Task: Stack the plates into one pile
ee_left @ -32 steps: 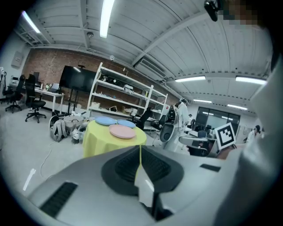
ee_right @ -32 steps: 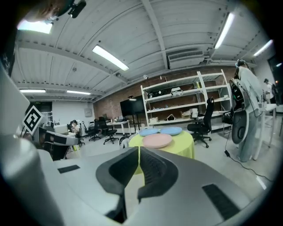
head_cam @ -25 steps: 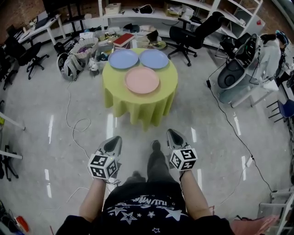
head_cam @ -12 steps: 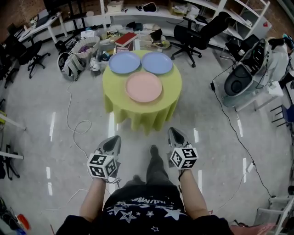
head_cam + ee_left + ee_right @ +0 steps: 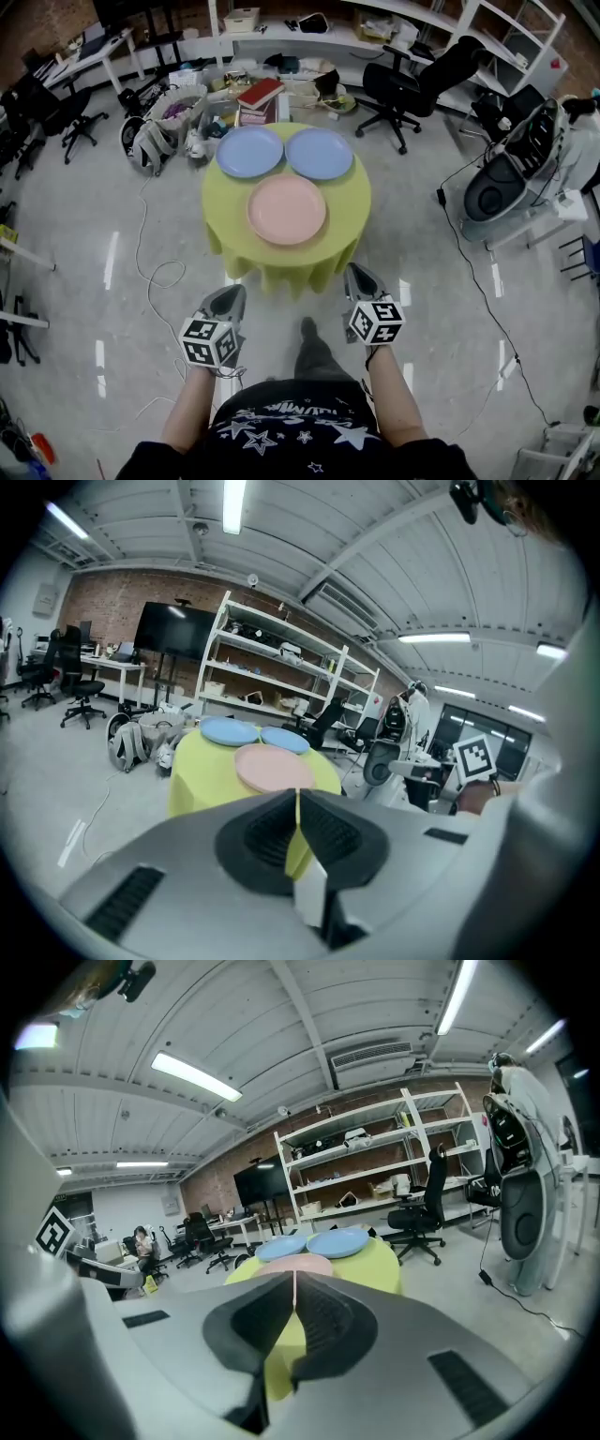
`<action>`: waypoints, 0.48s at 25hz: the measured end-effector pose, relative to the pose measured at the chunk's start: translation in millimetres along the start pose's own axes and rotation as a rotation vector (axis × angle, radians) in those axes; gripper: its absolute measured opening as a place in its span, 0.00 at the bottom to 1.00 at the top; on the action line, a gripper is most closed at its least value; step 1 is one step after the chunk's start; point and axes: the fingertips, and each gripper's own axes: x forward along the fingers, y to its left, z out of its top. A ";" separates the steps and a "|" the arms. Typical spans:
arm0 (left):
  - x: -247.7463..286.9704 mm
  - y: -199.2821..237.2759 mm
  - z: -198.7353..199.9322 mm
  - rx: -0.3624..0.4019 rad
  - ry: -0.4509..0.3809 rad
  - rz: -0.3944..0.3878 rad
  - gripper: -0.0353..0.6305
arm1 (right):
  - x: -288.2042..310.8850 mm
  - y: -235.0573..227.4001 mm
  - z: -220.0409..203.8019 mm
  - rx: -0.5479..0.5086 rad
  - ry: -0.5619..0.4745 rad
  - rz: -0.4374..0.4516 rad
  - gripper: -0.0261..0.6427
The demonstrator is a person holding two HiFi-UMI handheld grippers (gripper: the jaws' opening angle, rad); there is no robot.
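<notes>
Closer than a second ago, the round table (image 5: 223, 220) in its yellow-green cloth now sits just beyond both grippers, with three plain, glossless plates lying flat and unstacked on it. The pink plate (image 5: 287, 209) is at 6 o'clock, nearest the person, the left blue plate (image 5: 248, 151) at 11 o'clock and the right blue plate (image 5: 319, 153) at 1 o'clock, side by side. The left gripper (image 5: 234, 290) at 7 o'clock of the table and the right gripper (image 5: 356, 273) at 5 o'clock each have their jaws pressed together, gripping nothing.
</notes>
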 end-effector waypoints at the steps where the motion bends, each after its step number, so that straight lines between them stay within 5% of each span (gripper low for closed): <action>1: 7.5 -0.9 4.1 -0.001 0.001 0.007 0.09 | 7.1 -7.7 5.3 0.001 0.000 0.004 0.06; 12: 76.5 -16.8 39.2 -0.005 0.012 0.073 0.09 | 79.2 -78.5 47.0 -0.037 0.012 0.070 0.06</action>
